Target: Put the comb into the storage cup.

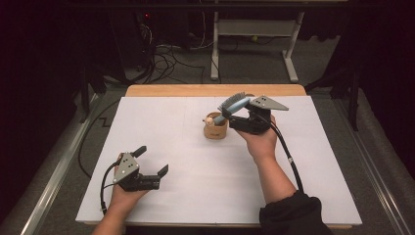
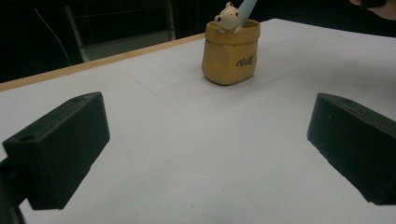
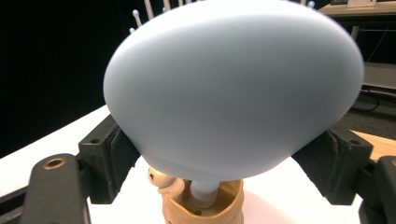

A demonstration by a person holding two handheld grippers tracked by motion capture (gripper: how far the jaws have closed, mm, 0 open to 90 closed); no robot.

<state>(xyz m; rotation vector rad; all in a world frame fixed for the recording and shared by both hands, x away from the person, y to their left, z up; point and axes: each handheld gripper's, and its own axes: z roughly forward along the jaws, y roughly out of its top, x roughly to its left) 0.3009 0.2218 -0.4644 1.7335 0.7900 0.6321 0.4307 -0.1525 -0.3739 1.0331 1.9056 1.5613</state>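
A light blue hairbrush (image 1: 234, 102) (image 3: 233, 88) stands tilted, its handle (image 2: 246, 8) down inside a small tan pot (image 1: 215, 129) (image 2: 231, 56) (image 3: 205, 207) with a little bear figure (image 2: 227, 17) on its rim. My right gripper (image 1: 233, 115) (image 3: 224, 158) is shut on the brush head from the right of the pot, one jaw on each side. My left gripper (image 1: 152, 160) (image 2: 205, 149) rests at the table's near left, open with nothing between its jaws, pointing toward the pot.
A white sheet (image 1: 195, 161) covers the table, with a wooden edge (image 1: 215, 90) at the far side. Beyond it, a desk frame (image 1: 254, 29) and cables (image 1: 166, 58) stand on the floor. Metal rails (image 1: 54, 186) run along both sides.
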